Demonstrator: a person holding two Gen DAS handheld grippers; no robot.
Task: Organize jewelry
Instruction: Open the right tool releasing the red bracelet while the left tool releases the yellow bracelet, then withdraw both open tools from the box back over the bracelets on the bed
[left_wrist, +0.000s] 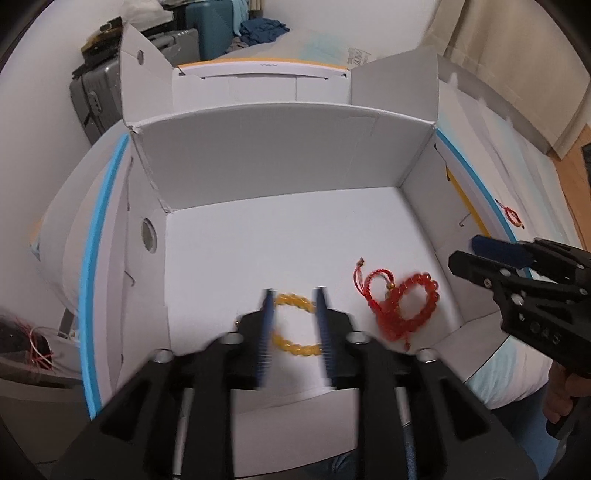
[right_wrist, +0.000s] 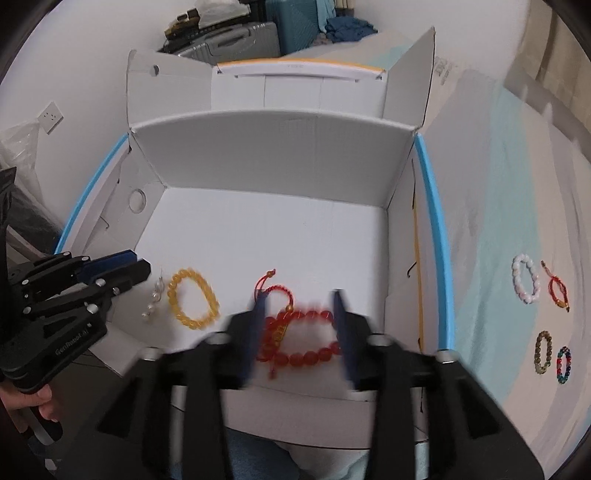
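Note:
An open white cardboard box (left_wrist: 280, 166) holds the jewelry. On its floor a yellow bead bracelet (left_wrist: 295, 349) lies between the blue pads of my left gripper (left_wrist: 295, 291), which is open and does not pinch it. A red bead bracelet (right_wrist: 306, 356), with a red cord bracelet (right_wrist: 280, 290) tangled at its left, lies between the spread fingers of my open right gripper (right_wrist: 299, 295). In the right wrist view the yellow bracelet (right_wrist: 194, 325) sits left of the red ones, with the left gripper (right_wrist: 139, 261) beside it. The fingers look blurred in both views.
A small pearl piece (right_wrist: 155, 295) lies left of the yellow bracelet. Outside the box, on the bed to the right, lie a white bracelet (right_wrist: 526, 278), a red cord bracelet (right_wrist: 557, 290), a brown bead bracelet (right_wrist: 543, 350) and a multicoloured one (right_wrist: 563, 365). Suitcases (left_wrist: 99, 96) stand behind.

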